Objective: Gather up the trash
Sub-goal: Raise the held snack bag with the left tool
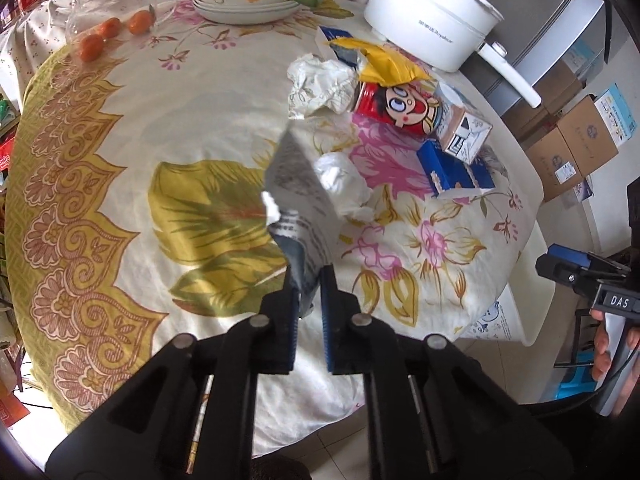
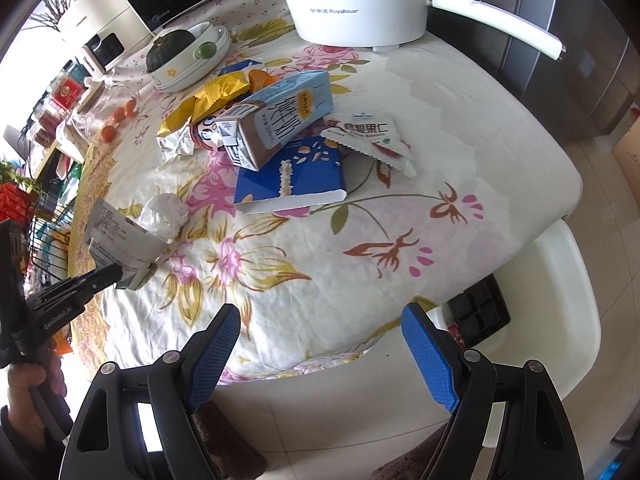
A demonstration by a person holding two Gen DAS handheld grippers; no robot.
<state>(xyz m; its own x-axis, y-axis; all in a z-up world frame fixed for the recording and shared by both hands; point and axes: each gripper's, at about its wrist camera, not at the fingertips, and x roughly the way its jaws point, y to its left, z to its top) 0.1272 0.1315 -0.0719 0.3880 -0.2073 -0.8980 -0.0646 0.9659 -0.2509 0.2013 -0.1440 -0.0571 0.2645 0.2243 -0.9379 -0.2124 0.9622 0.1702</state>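
- The wrapper [image 1: 298,196], a flat printed packet, is pinched by its lower end in the left gripper [image 1: 309,280], jaws closed on it; it stands up off the tablecloth [image 1: 132,128], above the near part of the table.
- From the right wrist view the same wrapper [image 2: 116,240] hangs clear of the cloth, just beside a crumpled tissue [image 2: 166,216].
- Step in hand, as I judge it: one piece is picked and lifted, and it now needs carrying to a bin.
- No bin shows in either view, so where it goes cannot be told.
- The right gripper [image 2: 320,344] is spread wide and holds nothing, hovering off the near table edge; it seems free to take the next piece.
- Trash left on the cloth: the tissue, a paper wad [image 1: 322,84], a yellow bag [image 2: 208,100], a carton [image 2: 276,116] lying on a blue box [image 2: 292,180], a can [image 1: 394,108] partly under the carton, and a white packet [image 2: 368,140].
- The carton and box overlap, so the top one would have to come off first.
- The wrapper's print is blurred and unreadable.
- The pot [image 2: 356,4] is cut off at the top.
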